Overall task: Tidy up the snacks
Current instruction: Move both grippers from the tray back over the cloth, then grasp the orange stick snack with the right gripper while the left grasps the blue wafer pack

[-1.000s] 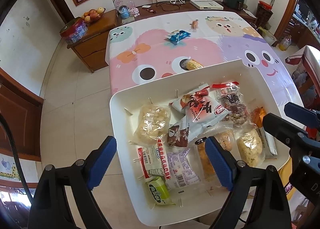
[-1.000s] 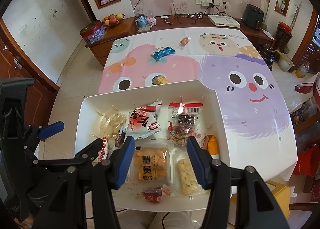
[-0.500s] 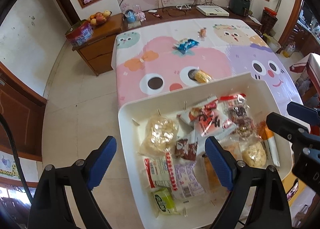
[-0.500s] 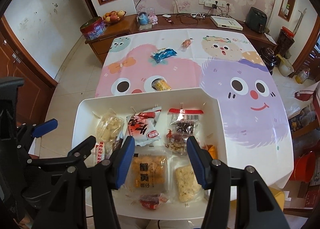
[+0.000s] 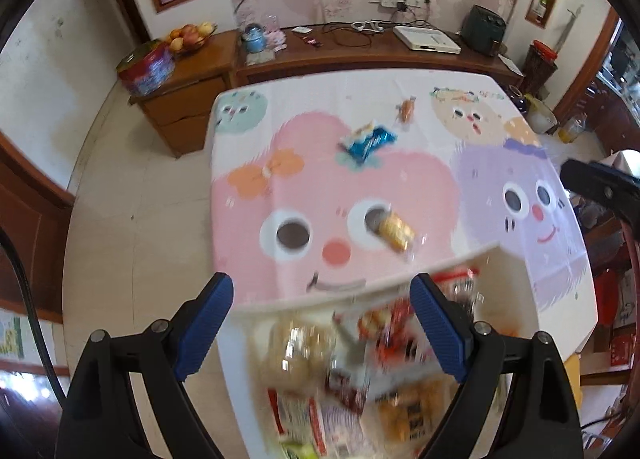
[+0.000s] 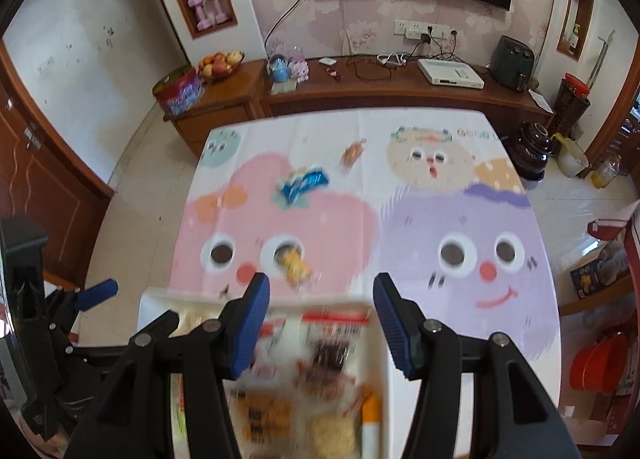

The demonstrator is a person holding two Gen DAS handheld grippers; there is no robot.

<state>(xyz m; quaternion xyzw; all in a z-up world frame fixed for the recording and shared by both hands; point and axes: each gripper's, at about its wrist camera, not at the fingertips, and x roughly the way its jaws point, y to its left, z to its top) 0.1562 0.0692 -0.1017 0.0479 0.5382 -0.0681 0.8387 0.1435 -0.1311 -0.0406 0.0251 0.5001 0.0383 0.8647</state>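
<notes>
A white tray [image 5: 360,293] [image 6: 192,295] with several snack packets sits at the table's near edge, blurred by motion. On the cartoon tablecloth [image 5: 400,179] [image 6: 420,211] lie a yellow snack packet [image 5: 396,233] [image 6: 295,265], a blue packet [image 5: 368,141] [image 6: 304,183] and a small orange snack [image 5: 406,110] [image 6: 352,153]. My left gripper [image 5: 322,325] is open and empty above the tray's far rim. My right gripper [image 6: 320,323] is open and empty above the tray. The left gripper's blue fingertip [image 6: 96,293] shows in the right wrist view.
A wooden sideboard [image 6: 400,87] runs behind the table with a fruit bowl [image 6: 220,63], a tin [image 6: 178,93], cables and a white box [image 6: 450,73]. Tiled floor [image 5: 140,199] lies left of the table. A dark pot [image 6: 534,149] and bottles stand at the right.
Both grippers have tilted up and moved forward, so the tray has slid toward the bottom of both views and more of the table shows. Both stay open.
</notes>
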